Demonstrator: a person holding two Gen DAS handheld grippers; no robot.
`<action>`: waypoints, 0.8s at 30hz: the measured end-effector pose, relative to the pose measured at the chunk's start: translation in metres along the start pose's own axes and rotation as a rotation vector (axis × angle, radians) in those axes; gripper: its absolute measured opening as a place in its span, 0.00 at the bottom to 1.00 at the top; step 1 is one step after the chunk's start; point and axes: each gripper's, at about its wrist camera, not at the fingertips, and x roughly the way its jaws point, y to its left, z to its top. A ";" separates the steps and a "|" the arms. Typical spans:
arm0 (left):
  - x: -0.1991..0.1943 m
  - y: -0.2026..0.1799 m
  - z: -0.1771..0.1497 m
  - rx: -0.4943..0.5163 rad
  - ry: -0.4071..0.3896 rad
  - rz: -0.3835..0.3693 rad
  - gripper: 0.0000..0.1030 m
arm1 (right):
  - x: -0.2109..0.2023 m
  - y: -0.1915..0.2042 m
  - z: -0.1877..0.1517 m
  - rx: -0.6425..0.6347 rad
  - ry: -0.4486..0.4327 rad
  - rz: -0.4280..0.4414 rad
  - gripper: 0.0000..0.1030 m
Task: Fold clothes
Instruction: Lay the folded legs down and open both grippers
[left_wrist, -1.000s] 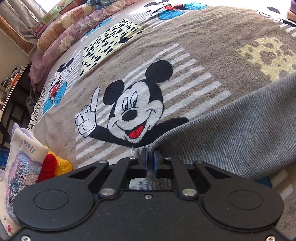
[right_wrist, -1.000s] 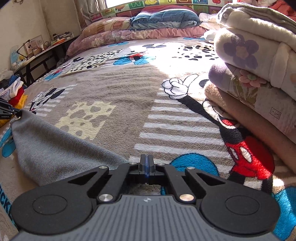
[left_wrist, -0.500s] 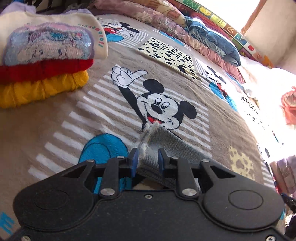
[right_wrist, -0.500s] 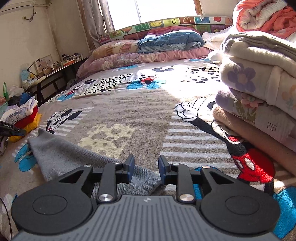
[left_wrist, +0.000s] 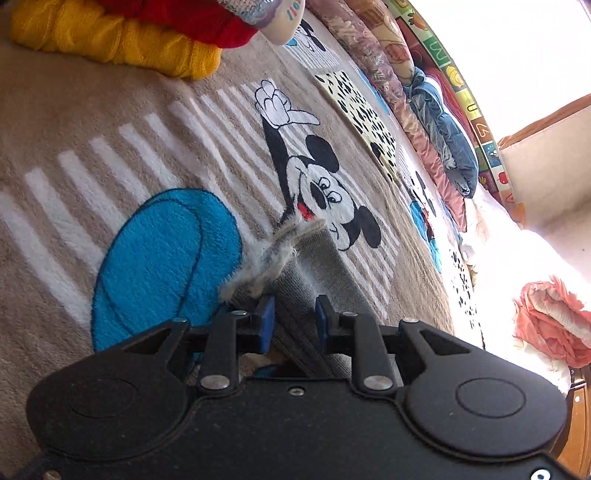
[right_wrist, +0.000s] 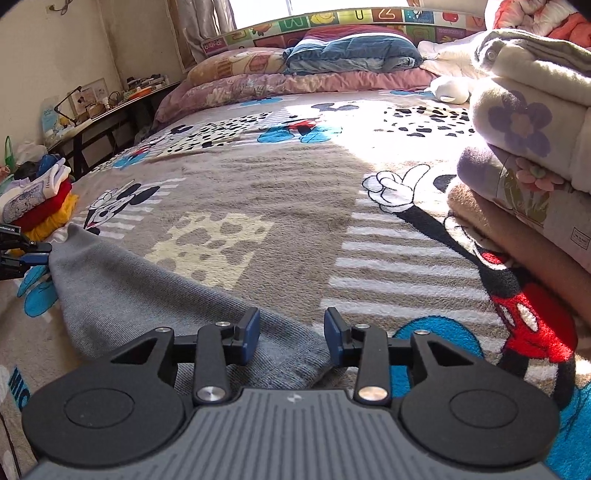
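partly, grey garment (right_wrist: 122, 295) under right tool (right_wrist: 291, 334)

Grey ribbed garment (right_wrist: 122, 295) — apparently folded narrow — lies stretched across the patterned blanket (right_wrist: 280, 192).

Left black two-finger gripper with blue pads (left_wrist: 291, 318): rolled sideways, angled downward, jaws slightly parted with ribbed grey knit fabric (left_wrist: 325, 280) between them. Right black two-finger gripper with blue pads (right_wrist: 291, 336): angled downward, jaws opening, pads clear of that fabric.
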 end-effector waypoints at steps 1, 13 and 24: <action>-0.002 0.003 -0.001 -0.024 -0.006 -0.009 0.20 | 0.001 -0.001 -0.001 0.005 0.001 -0.001 0.38; 0.002 0.029 -0.015 -0.286 -0.042 -0.109 0.28 | 0.005 -0.005 -0.005 0.023 0.004 -0.004 0.40; -0.016 -0.030 -0.005 0.029 -0.179 -0.175 0.06 | 0.010 -0.004 -0.006 0.019 0.018 -0.035 0.42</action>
